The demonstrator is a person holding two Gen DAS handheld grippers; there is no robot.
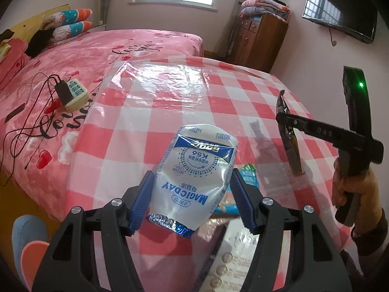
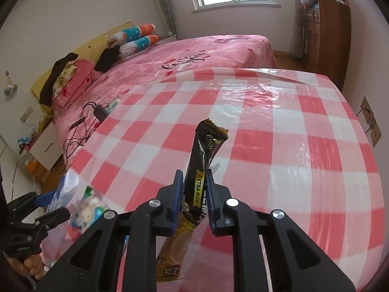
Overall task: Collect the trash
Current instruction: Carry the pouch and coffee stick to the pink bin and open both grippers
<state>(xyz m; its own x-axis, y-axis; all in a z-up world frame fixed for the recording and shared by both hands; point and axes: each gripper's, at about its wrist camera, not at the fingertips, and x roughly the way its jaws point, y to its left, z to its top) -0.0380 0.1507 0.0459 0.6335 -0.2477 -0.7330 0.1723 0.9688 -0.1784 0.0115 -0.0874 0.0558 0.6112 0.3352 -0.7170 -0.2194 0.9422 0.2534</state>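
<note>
My left gripper (image 1: 192,182) is shut on a crumpled white-and-blue MAGICDAY pouch (image 1: 194,170) and holds it above the checked table (image 1: 170,102). My right gripper (image 2: 193,182) is shut on a black-and-yellow coffee sachet (image 2: 206,146), held upright over the table (image 2: 267,133). The right gripper also shows in the left wrist view (image 1: 287,126) with the sachet (image 1: 290,146) in it. The left gripper shows blurred in the right wrist view (image 2: 52,204) with the pouch (image 2: 66,187). A green-and-white wrapper (image 1: 249,174) lies on the table under the left gripper.
A pink bed (image 1: 85,56) lies left of the table, with a power strip and cables (image 1: 73,92). A wooden cabinet (image 1: 257,39) with folded blankets stands at the far wall. A TV (image 1: 340,9) hangs at the right. A white package (image 1: 240,250) lies at the table's near edge.
</note>
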